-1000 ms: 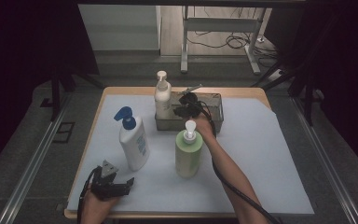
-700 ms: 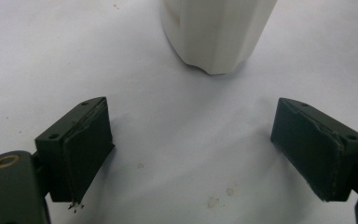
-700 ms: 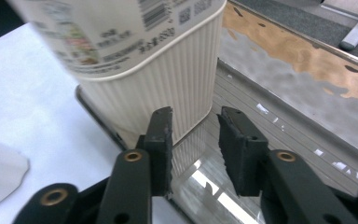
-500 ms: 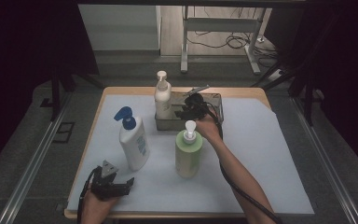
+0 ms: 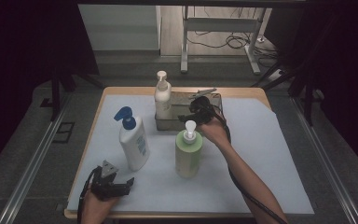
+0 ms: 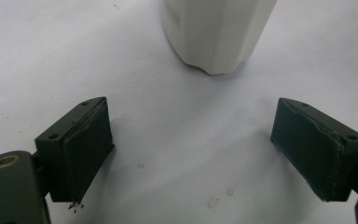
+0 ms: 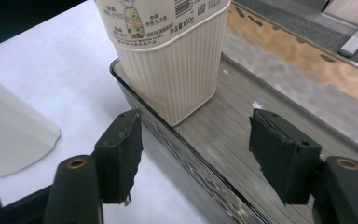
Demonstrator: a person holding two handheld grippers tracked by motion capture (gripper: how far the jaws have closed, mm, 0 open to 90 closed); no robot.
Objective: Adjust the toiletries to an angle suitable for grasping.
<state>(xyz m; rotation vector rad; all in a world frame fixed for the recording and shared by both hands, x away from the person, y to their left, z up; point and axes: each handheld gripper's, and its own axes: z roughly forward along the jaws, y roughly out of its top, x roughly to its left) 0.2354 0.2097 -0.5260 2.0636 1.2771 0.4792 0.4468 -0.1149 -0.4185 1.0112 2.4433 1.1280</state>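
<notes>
A: Where is the cream bottle [image 5: 162, 95]?

B: Upright in the left end of the metal tray [image 5: 214, 99], at the far side of the tabletop [image 5: 270, 154]. In the right gripper view its ribbed base [image 7: 179, 77] sits inside the tray's near corner, against the wall [image 7: 186, 154].

A: And the right hand-held gripper [image 5: 196, 108]?

B: Released. Its jaws have just been opening, and they stand apart with nothing pressed between them. One pad [image 7: 121, 156] hangs outside the tray wall, the other [image 7: 279, 156] over the tray floor. The bottle is ahead of them, not touched.

A: The left hand-held gripper [image 5: 116, 187]?

B: Also released, jaws wide, low over the white sheet [image 6: 177, 154] at the near left edge of the tabletop. The base of the blue-pump bottle [image 6: 216, 32] stands just ahead of its pads, apart from them.

A: Anything else on the sheet?

B: A green bottle [image 5: 188, 151] with a white pump, upright near the middle, just before the tray. The blue-pump bottle [image 5: 134, 142] stands to its left. The person's right forearm [image 5: 247, 177] reaches past the green bottle towards the tray.
</notes>
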